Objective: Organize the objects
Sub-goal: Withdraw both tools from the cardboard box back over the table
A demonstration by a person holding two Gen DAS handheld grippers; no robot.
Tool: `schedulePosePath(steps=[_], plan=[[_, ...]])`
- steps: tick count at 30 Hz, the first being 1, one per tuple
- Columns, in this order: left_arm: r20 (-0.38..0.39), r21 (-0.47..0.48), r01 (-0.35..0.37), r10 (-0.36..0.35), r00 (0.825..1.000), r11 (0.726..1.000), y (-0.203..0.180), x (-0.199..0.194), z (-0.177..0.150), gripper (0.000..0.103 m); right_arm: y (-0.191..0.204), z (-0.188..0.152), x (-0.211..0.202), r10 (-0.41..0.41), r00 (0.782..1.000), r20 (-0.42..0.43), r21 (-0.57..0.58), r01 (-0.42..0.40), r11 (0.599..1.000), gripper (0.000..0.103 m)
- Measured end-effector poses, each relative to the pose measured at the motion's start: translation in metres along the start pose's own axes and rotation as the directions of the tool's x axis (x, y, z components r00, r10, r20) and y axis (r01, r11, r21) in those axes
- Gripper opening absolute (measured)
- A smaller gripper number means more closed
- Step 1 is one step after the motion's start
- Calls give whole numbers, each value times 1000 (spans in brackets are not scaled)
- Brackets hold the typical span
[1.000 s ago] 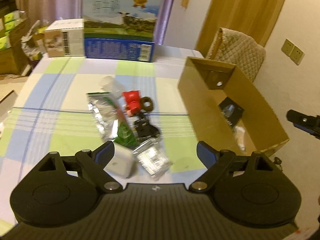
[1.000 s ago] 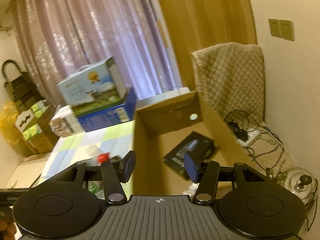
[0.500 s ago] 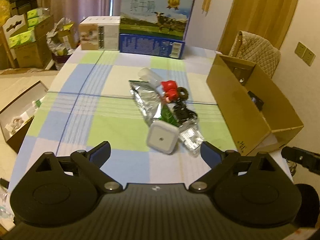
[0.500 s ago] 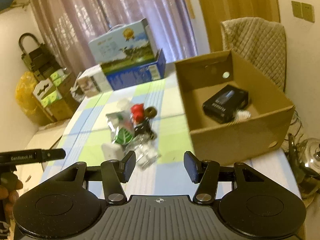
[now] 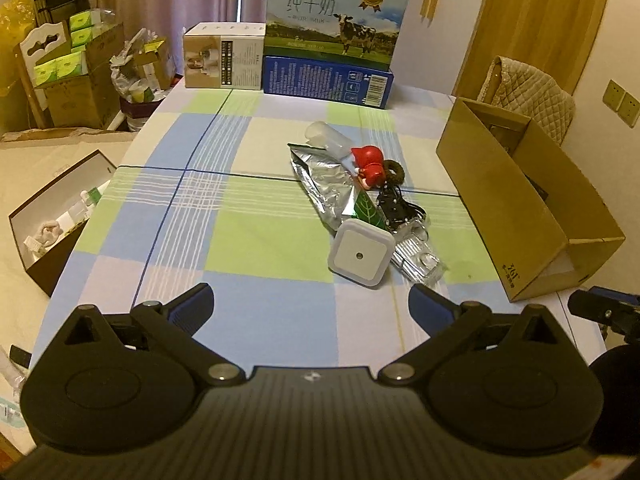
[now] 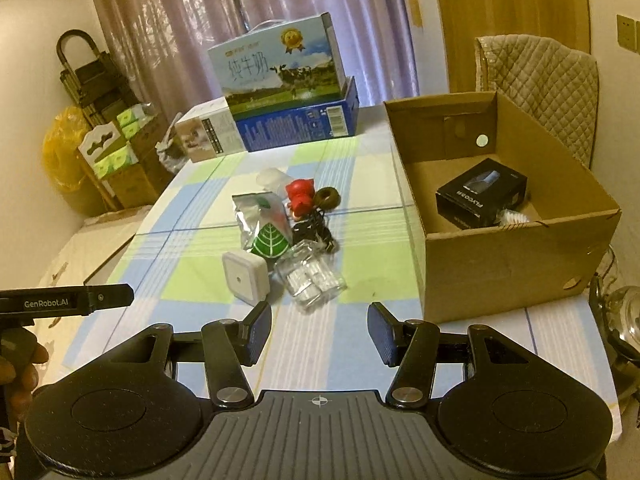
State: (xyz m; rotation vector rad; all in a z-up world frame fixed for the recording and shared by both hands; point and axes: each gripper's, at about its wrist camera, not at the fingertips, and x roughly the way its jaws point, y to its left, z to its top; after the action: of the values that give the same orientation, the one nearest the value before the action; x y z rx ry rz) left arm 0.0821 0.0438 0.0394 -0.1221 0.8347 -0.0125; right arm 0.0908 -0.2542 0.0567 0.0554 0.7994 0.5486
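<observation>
Black left gripper (image 5: 310, 306), blue-padded fingers (image 5: 191, 308) spread wide, holding nothing, hovering over the near edge of the checked tabletop (image 5: 224, 240). Right gripper (image 6: 319, 330), likewise black with blue pads, jaws parted about as wide, empty, above the same near edge and touching nothing. Loose cluster of items at the tabletop's centre, running from the far side toward the near edge: translucent plastic cup (image 5: 325, 138) lying on its side; silver foil pouch (image 5: 324, 190) with a green leaf label (image 5: 366, 210), long axis running from far-left to near-right; red figurine (image 5: 368, 166) beside a dark brown ring (image 5: 394, 172); black tangle of small hardware (image 5: 394, 210), details too small to tell; white square plug-in light (image 5: 360, 254) nearest the grippers, face up and slightly tilted; clear packet of small white pieces (image 6: 310, 280) touching the light's right side. Cardboard box (image 6: 500, 260), open-topped, at the tabletop's right edge, long axis running near to far; contents: one black carton with white lettering (image 6: 480, 198) lying flat on the floor of the box, and a small white item (image 6: 512, 216) just beside it, not identifiable. Milk carton case (image 5: 338, 26) stacked on a blue box (image 5: 326, 82), with a beige box (image 5: 224, 60) on its left, along the far edge. Quilted chair back (image 6: 536, 84) behind the cardboard box.
</observation>
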Motion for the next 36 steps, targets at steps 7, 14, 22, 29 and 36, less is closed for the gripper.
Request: schedulePosePath(steps=[7,14,22,29,36], plan=[[2,29,33,-33,999,999,-2,7,1,102,3,-2,8,6,1000,-4,-38,-6,999,51],[-21,57,37,-36,999,998,-3,25,2,102,3,-5,24,15,999,-43,-62,-18,998,51],[-33,161,73,-69,997,984,-11,51,2,102,4,-3,52,19,996,-85,-114,-29,993,51],[-47,217,110,-102,994,970,-13,78,6,102,10,-3,80,10,996,-89,-226,-30,974,51],[-64,265,126,-113,991,956,-10,102,8,101,18,-8,111,12,996,-87,-364,-43,931,51]])
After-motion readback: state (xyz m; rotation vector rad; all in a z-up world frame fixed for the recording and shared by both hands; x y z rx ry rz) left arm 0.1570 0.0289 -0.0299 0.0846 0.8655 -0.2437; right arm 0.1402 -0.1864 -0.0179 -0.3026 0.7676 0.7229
